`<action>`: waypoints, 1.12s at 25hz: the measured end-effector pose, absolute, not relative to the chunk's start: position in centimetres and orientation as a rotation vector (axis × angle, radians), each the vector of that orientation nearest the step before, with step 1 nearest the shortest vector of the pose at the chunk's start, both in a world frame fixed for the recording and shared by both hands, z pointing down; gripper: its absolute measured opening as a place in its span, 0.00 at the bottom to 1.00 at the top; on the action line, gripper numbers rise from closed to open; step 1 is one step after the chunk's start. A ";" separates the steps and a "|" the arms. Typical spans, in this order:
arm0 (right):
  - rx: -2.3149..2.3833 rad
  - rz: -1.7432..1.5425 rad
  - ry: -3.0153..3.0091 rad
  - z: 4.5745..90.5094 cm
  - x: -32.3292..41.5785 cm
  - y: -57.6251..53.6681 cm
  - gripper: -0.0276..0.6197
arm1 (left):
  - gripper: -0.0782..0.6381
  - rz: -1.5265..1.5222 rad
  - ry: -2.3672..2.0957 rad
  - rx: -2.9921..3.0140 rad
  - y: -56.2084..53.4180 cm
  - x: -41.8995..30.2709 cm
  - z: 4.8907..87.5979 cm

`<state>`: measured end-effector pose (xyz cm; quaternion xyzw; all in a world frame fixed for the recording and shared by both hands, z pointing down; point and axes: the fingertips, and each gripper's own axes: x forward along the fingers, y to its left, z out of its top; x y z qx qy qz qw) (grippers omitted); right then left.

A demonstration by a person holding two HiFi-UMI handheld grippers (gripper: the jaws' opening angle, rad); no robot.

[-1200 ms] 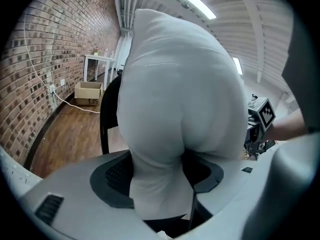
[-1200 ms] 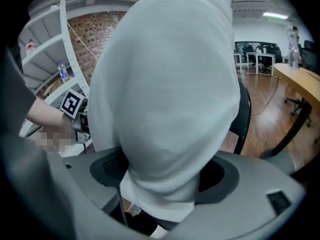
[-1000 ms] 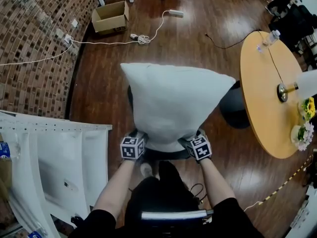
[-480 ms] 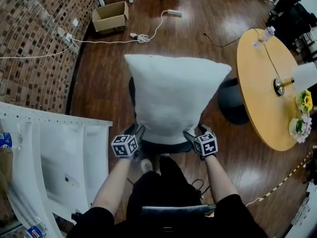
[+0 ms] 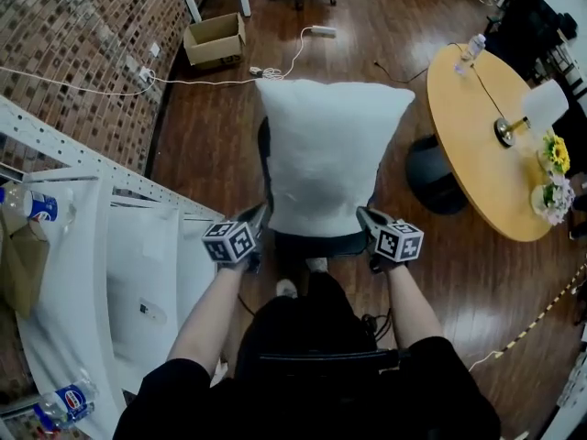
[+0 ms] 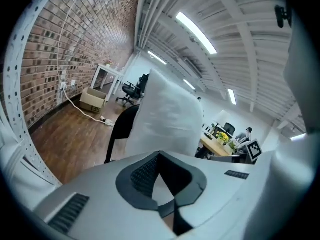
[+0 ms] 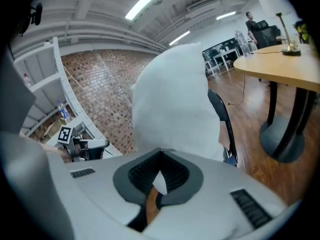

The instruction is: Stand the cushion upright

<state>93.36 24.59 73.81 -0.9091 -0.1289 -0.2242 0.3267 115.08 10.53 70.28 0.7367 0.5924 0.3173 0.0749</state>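
Both forearms stretched forward: left gripper (image 5: 259, 213) and right gripper (image 5: 363, 214) flank the base of the upright white fabric cushion (image 5: 330, 154) — both jaws clenched, empty.

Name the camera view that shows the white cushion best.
The head view: the cushion shows in full outline, standing upright against the black chair. The left gripper view catches only one side of it, blurred. The right gripper view shows its bulging upper part, with the bottom cut off.
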 end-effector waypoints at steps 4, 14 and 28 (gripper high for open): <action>-2.392 -0.461 -0.372 69.6 92.4 21.7 0.04 | 0.11 0.829 1.883 2.146 9.3 113.1 66.3; -2.474 -0.143 -0.292 58.2 89.5 19.5 0.04 | 0.11 0.507 1.994 2.084 5.0 111.2 54.9; -2.712 0.020 -0.234 48.2 74.7 16.8 0.04 | 0.11 0.037 1.802 2.149 -2.0 99.4 43.8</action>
